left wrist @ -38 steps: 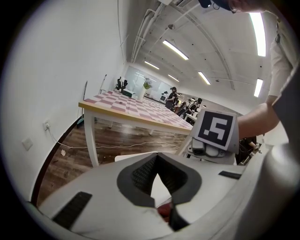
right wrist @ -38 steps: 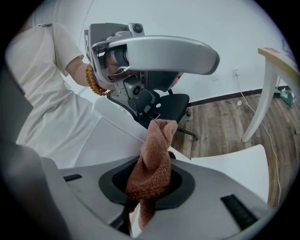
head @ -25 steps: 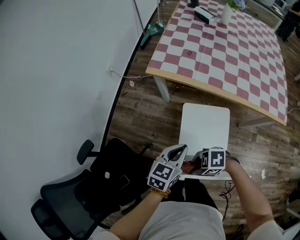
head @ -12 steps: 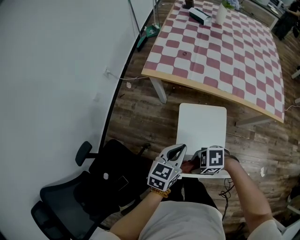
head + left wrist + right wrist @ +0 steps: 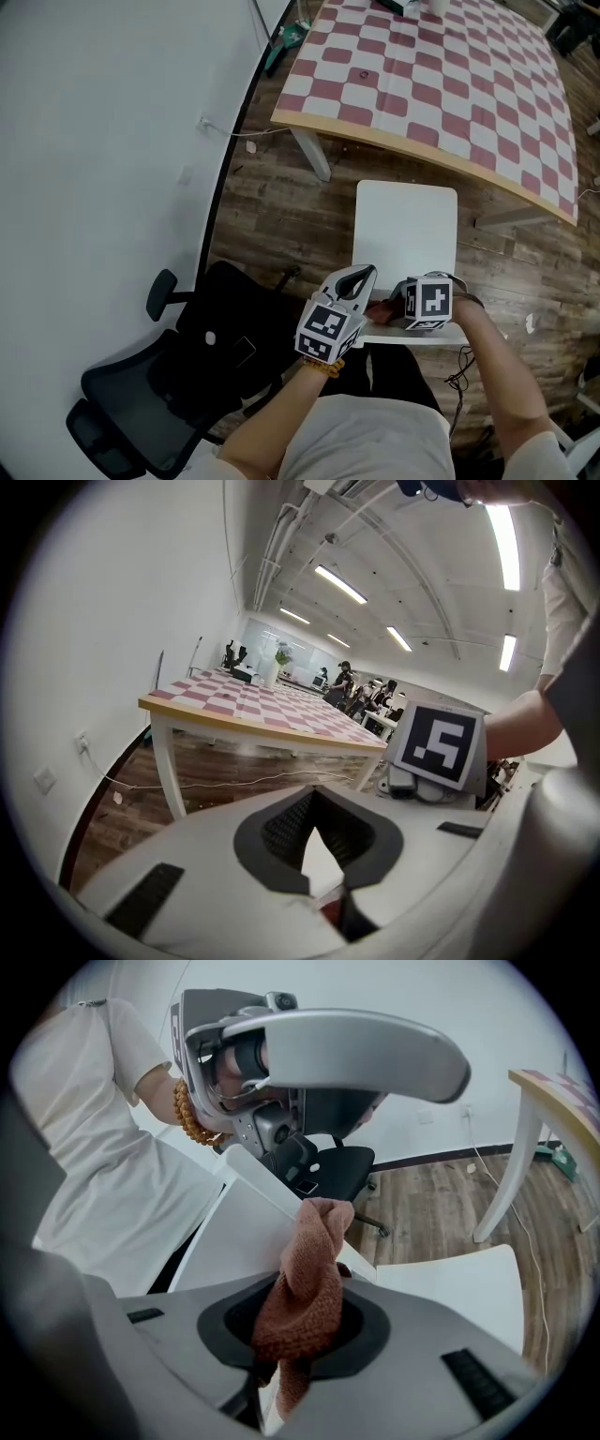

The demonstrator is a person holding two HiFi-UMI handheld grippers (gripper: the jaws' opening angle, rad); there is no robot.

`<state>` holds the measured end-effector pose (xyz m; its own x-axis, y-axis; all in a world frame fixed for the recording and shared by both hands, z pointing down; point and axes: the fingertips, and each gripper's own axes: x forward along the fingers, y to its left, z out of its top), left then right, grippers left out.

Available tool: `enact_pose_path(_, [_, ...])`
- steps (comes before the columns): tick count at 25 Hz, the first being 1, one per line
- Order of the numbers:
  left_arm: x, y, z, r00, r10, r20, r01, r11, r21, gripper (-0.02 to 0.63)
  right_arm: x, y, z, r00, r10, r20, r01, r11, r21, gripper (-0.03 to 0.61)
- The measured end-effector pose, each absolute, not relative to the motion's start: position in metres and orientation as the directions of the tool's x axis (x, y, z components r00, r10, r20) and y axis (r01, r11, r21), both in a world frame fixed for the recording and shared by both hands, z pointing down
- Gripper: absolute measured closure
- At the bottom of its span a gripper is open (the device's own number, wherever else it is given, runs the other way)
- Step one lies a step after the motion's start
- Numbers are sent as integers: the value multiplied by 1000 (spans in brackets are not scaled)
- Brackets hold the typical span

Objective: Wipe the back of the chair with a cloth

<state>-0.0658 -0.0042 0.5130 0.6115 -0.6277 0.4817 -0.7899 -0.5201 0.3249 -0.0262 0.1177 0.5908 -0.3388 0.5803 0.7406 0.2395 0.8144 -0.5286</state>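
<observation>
The right tool (image 5: 392, 309) pinches the cloth (image 5: 305, 1288) atop the chair back (image 5: 239, 1241); the left tool (image 5: 359, 277), pressed together, is just beside.

Seen from above, the left gripper (image 5: 354, 279) and the right gripper (image 5: 396, 309) sat close together at the near edge of the white chair (image 5: 405, 220), with a scrap of reddish cloth (image 5: 380, 312) showing between them. A checked table (image 5: 441, 84) stood beyond the chair. A black office chair (image 5: 187, 366) stood to the left beside the white wall (image 5: 94, 141), on the wood floor (image 5: 272, 225).
</observation>
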Motion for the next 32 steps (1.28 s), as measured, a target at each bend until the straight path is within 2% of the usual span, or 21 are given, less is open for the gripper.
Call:
enact_pose_path(23, [-58, -21, 572, 611, -598, 518, -790, -506, 347, 601, 4, 110, 701, -197, 554, 809, 224, 828, -514, 479])
enact_pose_path(32, [-57, -29, 579, 607, -598, 523, -792, -508, 339, 601, 9, 111, 726, -216, 549, 808, 213, 834, -509, 479])
